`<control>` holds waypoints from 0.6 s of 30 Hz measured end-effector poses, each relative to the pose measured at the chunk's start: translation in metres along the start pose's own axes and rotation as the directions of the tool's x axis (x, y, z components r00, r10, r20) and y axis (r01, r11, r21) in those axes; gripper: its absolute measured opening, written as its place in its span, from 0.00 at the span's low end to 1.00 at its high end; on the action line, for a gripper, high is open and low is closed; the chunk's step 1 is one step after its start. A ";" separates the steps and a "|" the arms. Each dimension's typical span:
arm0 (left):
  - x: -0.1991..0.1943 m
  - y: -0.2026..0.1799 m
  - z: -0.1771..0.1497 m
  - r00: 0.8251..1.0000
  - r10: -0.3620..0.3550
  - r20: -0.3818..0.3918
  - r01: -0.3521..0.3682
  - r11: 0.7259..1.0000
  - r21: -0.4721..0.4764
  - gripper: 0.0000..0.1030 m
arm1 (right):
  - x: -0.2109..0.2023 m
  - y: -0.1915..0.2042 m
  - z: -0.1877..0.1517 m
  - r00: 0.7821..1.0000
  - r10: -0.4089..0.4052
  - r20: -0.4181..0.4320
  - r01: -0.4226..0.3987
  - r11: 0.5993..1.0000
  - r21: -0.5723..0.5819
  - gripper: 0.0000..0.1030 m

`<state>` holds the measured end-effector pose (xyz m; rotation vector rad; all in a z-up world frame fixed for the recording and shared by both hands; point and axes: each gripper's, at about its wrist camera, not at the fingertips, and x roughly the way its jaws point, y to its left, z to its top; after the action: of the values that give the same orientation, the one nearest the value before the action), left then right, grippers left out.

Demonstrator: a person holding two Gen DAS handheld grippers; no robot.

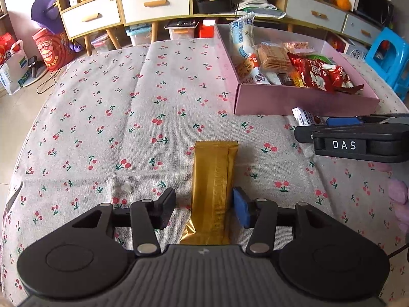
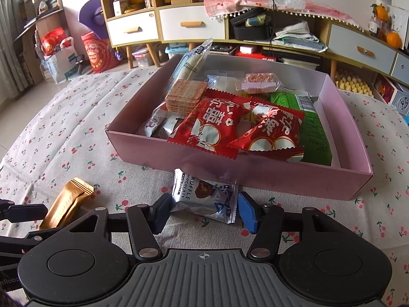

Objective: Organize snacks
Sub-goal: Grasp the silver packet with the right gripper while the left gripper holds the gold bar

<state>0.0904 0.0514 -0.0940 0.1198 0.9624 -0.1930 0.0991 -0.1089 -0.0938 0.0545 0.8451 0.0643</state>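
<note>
A gold snack bar lies on the cherry-print tablecloth between the fingers of my left gripper. The jaws are open around it; the right pad touches it, the left stands apart. It also shows in the right wrist view. My right gripper is open around a silver truffle chocolate packet lying in front of the pink box. The box holds several snacks, among them red packets and crackers. My right gripper shows from the side in the left wrist view.
The round table is covered by the tablecloth. Behind it stand wooden cabinets with drawers, red gift bags on the floor, and a blue stool at the right.
</note>
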 end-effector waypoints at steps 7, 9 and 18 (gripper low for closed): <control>-0.002 -0.001 0.001 1.000 0.004 -0.003 -0.004 1.000 -0.007 0.28 | -0.007 -0.002 0.002 0.999 0.052 -0.014 -0.052 0.999 0.009 0.43; -0.002 -0.001 0.001 1.000 0.004 -0.004 -0.005 1.000 -0.011 0.27 | -0.008 -0.001 0.002 0.998 0.056 -0.024 -0.056 0.998 0.010 0.42; -0.002 0.003 0.002 1.000 -0.005 -0.010 0.005 0.999 -0.040 0.26 | -0.020 -0.019 0.008 0.989 0.133 -0.059 -0.122 0.981 0.152 0.36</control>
<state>0.0919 0.0541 -0.0915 0.0816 0.9763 -0.1778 0.0920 -0.1298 -0.0748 0.2472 0.9136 0.1247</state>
